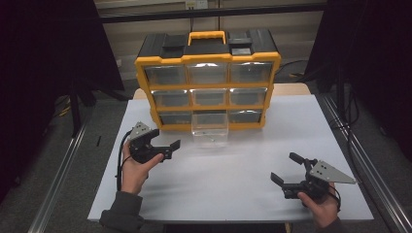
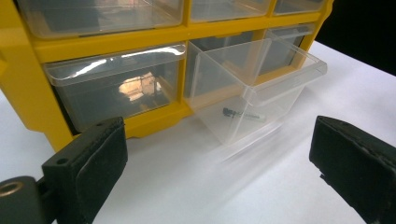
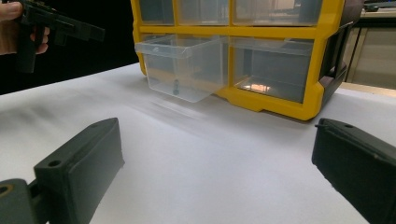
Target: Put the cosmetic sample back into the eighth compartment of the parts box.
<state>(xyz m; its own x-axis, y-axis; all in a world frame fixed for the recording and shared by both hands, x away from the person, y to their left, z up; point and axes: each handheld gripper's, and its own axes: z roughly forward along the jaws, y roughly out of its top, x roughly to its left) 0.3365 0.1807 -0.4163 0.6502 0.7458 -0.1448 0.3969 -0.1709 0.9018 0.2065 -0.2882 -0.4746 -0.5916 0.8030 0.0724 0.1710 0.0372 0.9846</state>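
Clear plastic drawer, bottom-middle slot of the yellow organizer, is pulled out at centre frame in the high view; a small dark screw lies inside. Left tongs, released with jaws wide apart, sit left of centre, near the drawer. Right tongs, also released, rest at lower right on the white tabletop, well apart from the drawer.

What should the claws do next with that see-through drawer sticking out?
Probably the left claw, open and nearest, should ease toward the pulled-out bottom-middle drawer to push it shut: a small screw lies inside, and both claws are empty.
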